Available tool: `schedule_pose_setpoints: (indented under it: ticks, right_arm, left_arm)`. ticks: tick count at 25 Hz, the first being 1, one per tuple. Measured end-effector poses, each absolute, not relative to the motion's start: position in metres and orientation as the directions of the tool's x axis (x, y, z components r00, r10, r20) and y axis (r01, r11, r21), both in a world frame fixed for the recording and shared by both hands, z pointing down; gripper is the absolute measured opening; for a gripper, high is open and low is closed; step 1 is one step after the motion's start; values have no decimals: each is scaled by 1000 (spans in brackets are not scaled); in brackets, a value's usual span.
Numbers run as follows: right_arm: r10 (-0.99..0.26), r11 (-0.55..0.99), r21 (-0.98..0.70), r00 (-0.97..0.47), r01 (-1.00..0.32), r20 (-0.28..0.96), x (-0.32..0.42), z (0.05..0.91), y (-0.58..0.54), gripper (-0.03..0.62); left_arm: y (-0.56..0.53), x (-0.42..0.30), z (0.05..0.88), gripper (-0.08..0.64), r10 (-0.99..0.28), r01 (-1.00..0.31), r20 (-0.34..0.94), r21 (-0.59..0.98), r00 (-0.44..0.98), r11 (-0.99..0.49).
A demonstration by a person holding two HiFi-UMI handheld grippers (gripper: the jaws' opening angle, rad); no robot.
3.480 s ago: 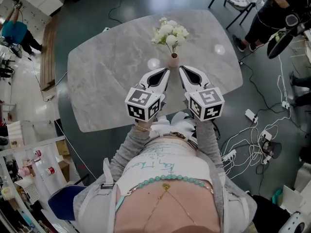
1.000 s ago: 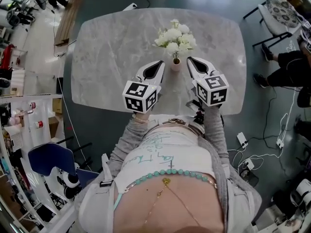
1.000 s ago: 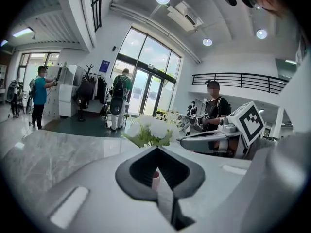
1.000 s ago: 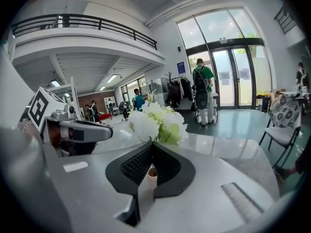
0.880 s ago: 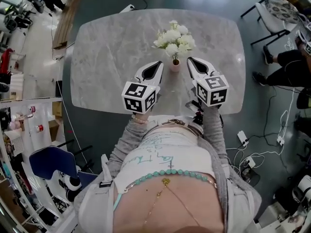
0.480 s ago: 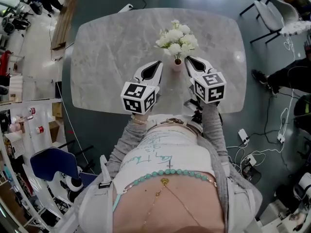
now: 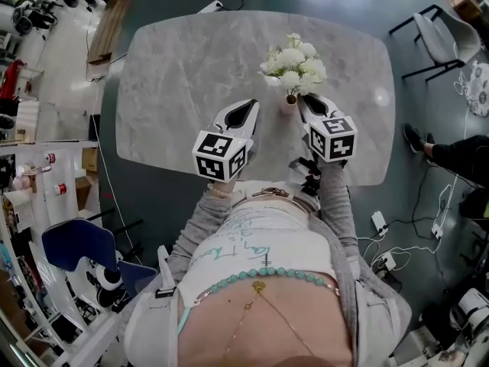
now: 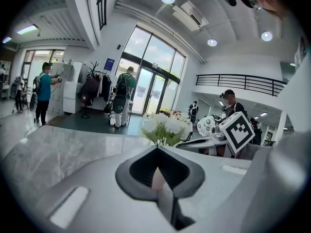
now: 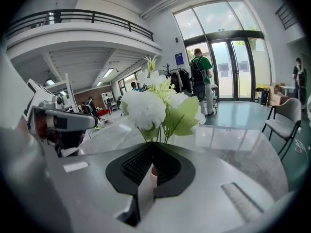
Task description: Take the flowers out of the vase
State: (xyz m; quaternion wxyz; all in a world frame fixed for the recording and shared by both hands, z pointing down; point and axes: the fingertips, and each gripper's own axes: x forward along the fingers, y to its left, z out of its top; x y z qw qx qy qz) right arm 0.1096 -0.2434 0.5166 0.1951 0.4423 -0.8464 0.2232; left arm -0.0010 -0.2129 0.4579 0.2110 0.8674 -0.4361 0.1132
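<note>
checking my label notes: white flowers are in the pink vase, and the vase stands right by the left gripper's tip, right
Not the left one. In the head view the vase stands by the tip of the right gripper; the left gripper is apart from it. The white flowers are in the pink vase.

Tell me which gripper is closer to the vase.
The right gripper: its tip sits right beside the vase holding the white flowers, while the left gripper hangs clearly apart on the vase's other side.
</note>
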Motion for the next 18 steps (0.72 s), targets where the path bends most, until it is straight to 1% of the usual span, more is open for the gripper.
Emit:
schedule_pose_setpoints:
  ticks: [10, 18]
  right_arm:
    - [-627, 513, -224, -540, -828, 561, 105, 537, -249, 28]
    - [-603, 531, -182, -520, -828, 605, 105, 552, -251, 28]
  left_arm:
    - [-208, -13, 464, 2, -728, -825, 389, 278, 565, -492]
    - [-205, -20, 465, 2, -737, -834, 391, 288, 551, -470]
